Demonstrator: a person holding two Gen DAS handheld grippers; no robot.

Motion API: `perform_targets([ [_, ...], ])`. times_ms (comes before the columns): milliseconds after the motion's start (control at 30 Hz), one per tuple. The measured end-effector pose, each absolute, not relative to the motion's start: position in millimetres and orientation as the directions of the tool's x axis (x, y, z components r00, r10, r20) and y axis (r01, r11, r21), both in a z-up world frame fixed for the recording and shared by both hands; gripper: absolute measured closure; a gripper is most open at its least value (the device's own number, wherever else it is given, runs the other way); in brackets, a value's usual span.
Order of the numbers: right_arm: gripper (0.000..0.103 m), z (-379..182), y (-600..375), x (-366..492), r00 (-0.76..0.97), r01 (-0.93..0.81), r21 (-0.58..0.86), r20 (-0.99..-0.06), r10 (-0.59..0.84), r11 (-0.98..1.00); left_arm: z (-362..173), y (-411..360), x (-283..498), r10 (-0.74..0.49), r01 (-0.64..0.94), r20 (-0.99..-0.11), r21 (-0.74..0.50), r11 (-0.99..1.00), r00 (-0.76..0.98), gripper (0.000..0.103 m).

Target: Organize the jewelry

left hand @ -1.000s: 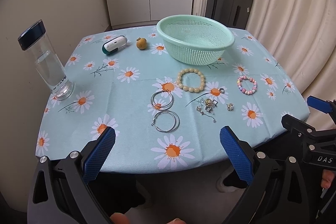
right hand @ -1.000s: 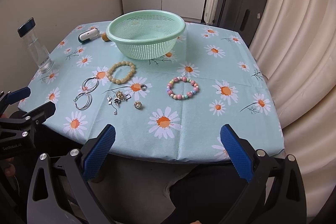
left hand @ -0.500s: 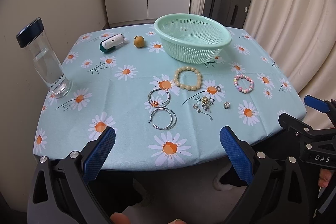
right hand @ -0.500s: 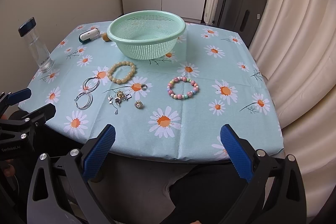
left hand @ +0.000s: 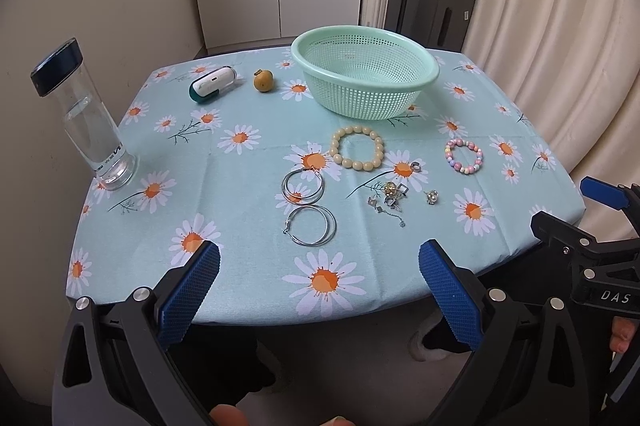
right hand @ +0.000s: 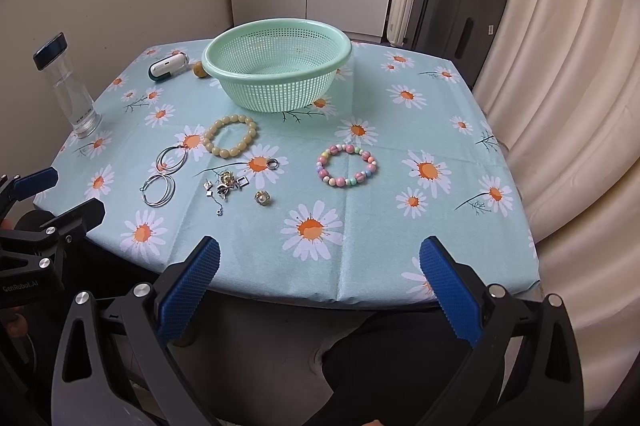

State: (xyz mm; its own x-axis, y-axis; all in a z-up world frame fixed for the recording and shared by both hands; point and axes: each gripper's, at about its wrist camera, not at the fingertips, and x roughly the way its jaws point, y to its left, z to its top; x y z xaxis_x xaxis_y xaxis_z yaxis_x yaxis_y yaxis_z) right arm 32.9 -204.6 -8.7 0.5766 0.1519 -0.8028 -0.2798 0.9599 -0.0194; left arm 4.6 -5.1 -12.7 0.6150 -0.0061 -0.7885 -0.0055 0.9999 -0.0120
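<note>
On the daisy tablecloth lie a cream bead bracelet [left hand: 357, 148] [right hand: 230, 136], a pink pastel bead bracelet [left hand: 464, 156] [right hand: 346, 165], two silver hoop earrings [left hand: 309, 207] [right hand: 163, 176], a heap of small earrings and charms [left hand: 390, 196] [right hand: 225, 186] and a pearl stud [right hand: 262, 197]. Behind them stands an empty green mesh basket [left hand: 364, 48] [right hand: 276, 38]. My left gripper [left hand: 320, 290] [right hand: 52, 194] hangs open off the table's front edge. My right gripper [right hand: 320, 290] [left hand: 576, 210] is open too, off the front right edge. Neither holds anything.
A glass water bottle [left hand: 82, 114] [right hand: 66, 86] stands at the left edge. A white and teal case [left hand: 212, 84] and a small brown fruit [left hand: 263, 80] lie at the back left. Curtains hang to the right; suitcases and a cabinet stand behind the table.
Both grippers have drawn back and risen slightly, so the table looks a little farther off. Nothing on the table has moved.
</note>
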Motion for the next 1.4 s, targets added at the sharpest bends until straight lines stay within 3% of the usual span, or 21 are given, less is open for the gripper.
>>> perform_targets([
  [933,0.004,-7.7,-198.9,40.2,0.563,-0.3,-0.012,-0.81,0.167,0.954,-16.5,-1.7,13.7,-0.013,0.006,-0.81,-0.011,1.0,0.587,0.006],
  [1233,0.004,-19.2,-196.8,64.2,0.51,-0.315,0.053,-0.832,0.217,0.947,-27.4,2.2,36.6,-0.019,0.014,-0.834,-0.014,1.0,0.551,0.006],
  [1400,0.004,-29.8,-199.1,87.2,0.5,-0.281,0.033,-0.848,0.176,0.959,-35.2,6.1,60.8,-0.024,0.015,-0.847,-0.019,1.0,0.532,0.006],
])
